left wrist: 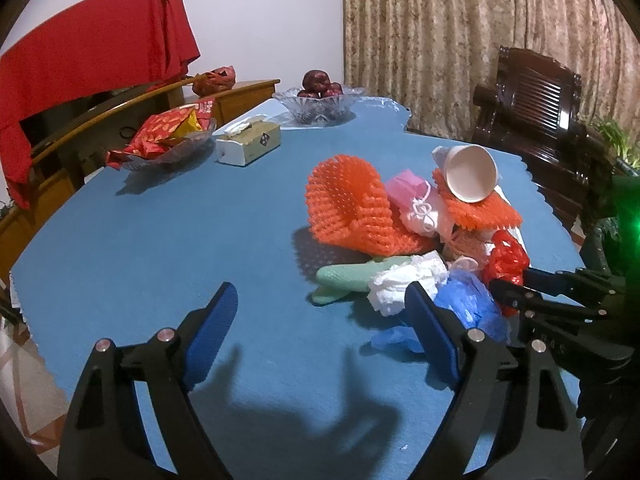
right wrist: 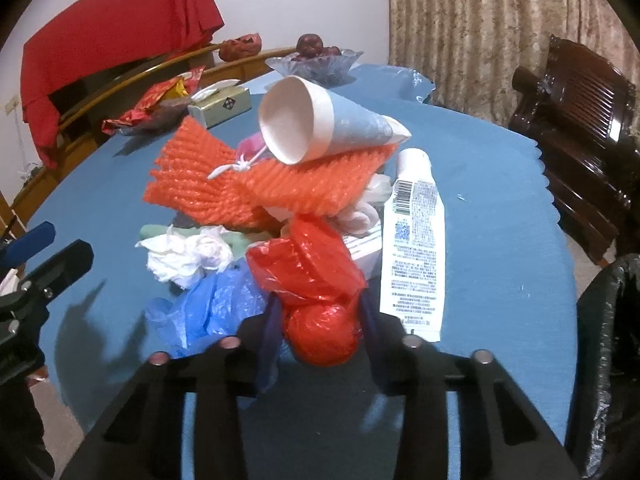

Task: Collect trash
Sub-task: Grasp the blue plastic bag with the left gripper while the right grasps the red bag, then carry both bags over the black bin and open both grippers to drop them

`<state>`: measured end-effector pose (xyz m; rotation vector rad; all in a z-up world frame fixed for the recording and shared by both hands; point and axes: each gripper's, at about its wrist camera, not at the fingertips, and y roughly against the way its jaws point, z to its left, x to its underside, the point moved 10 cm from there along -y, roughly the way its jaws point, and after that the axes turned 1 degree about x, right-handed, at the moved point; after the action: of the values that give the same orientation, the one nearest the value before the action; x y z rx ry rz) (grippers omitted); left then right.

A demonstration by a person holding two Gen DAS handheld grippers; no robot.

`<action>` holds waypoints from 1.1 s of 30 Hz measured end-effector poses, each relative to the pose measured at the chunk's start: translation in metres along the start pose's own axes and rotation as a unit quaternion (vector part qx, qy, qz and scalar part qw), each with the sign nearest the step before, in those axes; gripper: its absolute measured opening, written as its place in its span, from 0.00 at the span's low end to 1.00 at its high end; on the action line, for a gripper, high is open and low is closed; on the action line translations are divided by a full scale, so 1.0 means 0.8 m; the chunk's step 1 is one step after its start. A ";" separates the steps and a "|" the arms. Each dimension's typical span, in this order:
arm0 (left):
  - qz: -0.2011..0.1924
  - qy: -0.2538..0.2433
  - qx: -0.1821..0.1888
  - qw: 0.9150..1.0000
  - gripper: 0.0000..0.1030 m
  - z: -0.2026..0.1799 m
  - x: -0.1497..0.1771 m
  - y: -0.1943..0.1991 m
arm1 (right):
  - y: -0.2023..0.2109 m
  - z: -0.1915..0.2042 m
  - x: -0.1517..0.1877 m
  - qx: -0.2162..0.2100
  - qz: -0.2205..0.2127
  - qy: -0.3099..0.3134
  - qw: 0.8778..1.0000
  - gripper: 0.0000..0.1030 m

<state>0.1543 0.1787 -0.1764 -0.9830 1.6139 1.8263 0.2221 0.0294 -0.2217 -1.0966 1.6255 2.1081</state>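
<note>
The right tongs (right wrist: 320,320) clench a red plastic bag (right wrist: 316,280) at the near edge of the trash heap on the blue counter (left wrist: 160,240). The left tongs (left wrist: 320,320) hang released just left of it. Paper cup (right wrist: 304,120), orange foam net (right wrist: 256,184), tube (right wrist: 416,240) and tissue (right wrist: 188,256) all remain uncollected.
</note>
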 end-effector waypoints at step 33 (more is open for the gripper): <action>0.068 -0.033 0.084 0.994 0.19 -0.136 0.061 -0.026 | 0.116 -0.092 0.038 0.038 -0.044 -0.045 0.997 0.28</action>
<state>0.1603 0.0711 -0.2313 -0.7481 1.7982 1.7560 0.1744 -0.0758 -0.1830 -1.0141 1.5729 1.9935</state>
